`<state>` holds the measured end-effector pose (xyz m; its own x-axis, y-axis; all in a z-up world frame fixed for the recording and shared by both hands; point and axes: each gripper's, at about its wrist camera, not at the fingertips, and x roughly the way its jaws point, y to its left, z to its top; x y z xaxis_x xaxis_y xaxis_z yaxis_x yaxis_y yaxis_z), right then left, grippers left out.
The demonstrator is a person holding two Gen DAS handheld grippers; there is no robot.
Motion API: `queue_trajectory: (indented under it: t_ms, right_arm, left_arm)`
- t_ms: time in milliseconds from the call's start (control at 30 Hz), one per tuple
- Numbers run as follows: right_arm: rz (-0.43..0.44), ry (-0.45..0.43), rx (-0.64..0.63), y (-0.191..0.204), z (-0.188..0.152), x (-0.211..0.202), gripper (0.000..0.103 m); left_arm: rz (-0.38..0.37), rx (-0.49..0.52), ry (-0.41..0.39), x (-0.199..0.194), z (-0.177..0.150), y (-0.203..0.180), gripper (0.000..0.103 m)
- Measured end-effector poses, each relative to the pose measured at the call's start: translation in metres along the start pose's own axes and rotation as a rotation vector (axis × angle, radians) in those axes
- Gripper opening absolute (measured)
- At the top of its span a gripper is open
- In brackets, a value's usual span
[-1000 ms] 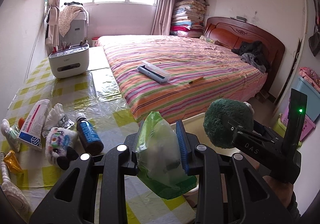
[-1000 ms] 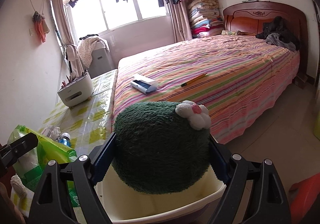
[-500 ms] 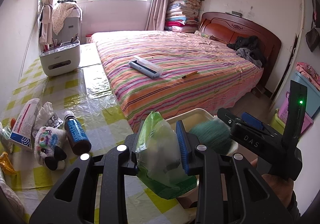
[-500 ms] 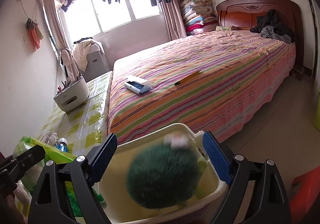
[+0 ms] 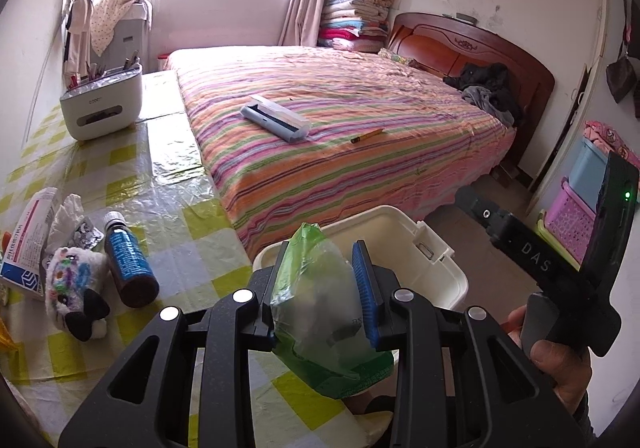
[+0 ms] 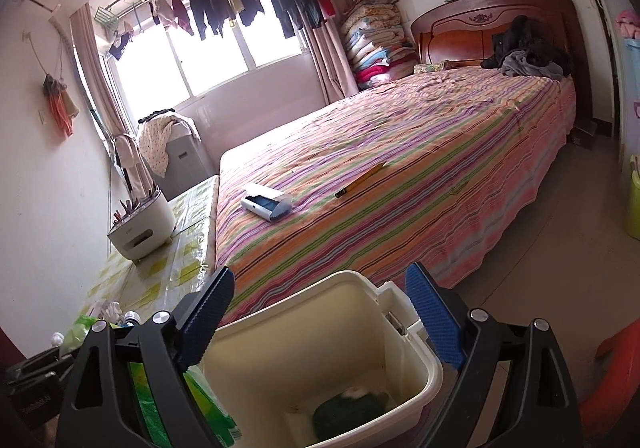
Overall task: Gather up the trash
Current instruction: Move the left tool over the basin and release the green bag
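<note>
My left gripper [image 5: 322, 288] is shut on a green and clear plastic packet [image 5: 320, 312], held just short of the cream bin [image 5: 444, 270] at the table's edge. My right gripper [image 6: 320, 322] stands open over that bin [image 6: 424, 360], nothing between its blue pads [image 6: 434, 312]. At the bottom of the bin lies the dark green plush ball [image 6: 348, 412] with its white flower. The packet [image 6: 160, 384] shows at the lower left of the right wrist view. In the left wrist view a hand [image 5: 556, 364] holds the right gripper's body [image 5: 540, 260] beside the bin.
On the yellow-checked table [image 5: 168, 208] lie a brown bottle with a blue label [image 5: 128, 260], a small plush toy [image 5: 76, 288], a white box [image 5: 28, 240] and crumpled tissue [image 5: 68, 212]. A white organiser [image 5: 102, 106] stands farther back. The striped bed [image 5: 340, 120] carries a grey case and pencil.
The right gripper opened and the green plush ball dropped from it into the bin. The left gripper with the packet moved closer to the bin.
</note>
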<state>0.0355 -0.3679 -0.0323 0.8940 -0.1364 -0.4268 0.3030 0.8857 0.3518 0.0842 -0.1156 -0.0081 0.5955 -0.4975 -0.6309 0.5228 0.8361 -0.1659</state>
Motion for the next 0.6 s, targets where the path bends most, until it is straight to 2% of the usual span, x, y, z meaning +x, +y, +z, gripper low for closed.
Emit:
queue_trajectory:
  t_ms: [267, 367, 400, 433, 467, 500, 600]
  right_arm:
    - [0.006, 0.001, 0.004, -0.001, 0.001, 0.000, 0.085]
    - [0.013, 0.002, 0.008, -0.001, 0.002, 0.001, 0.085]
    - [0.012, 0.003, 0.007, 0.000, 0.002, 0.001, 0.085]
    - [0.013, 0.002, 0.008, -0.001, 0.002, 0.001, 0.085]
    - [0.015, 0.003, 0.008, -0.001, 0.002, 0.001, 0.085]
    - [0.016, 0.003, 0.007, 0.000, 0.002, 0.001, 0.085]
    - [0.021, 0.003, 0.011, 0.000, 0.002, 0.002, 0.085]
  left_arm:
    - [0.000, 0.003, 0.015, 0.013, 0.001, -0.002, 0.033]
    - [0.012, 0.020, -0.005, 0.014, 0.000, -0.006, 0.049]
    - [0.018, 0.026, -0.020, 0.013, 0.000, -0.007, 0.057]
    - [0.023, 0.031, -0.035, 0.011, 0.000, -0.007, 0.072]
    - [0.040, 0.037, -0.053, 0.009, 0.000, -0.008, 0.079]
    - [0.060, 0.038, -0.072, 0.007, 0.000, -0.008, 0.082]
    - [0.090, 0.041, -0.088, 0.000, 0.002, -0.006, 0.083]
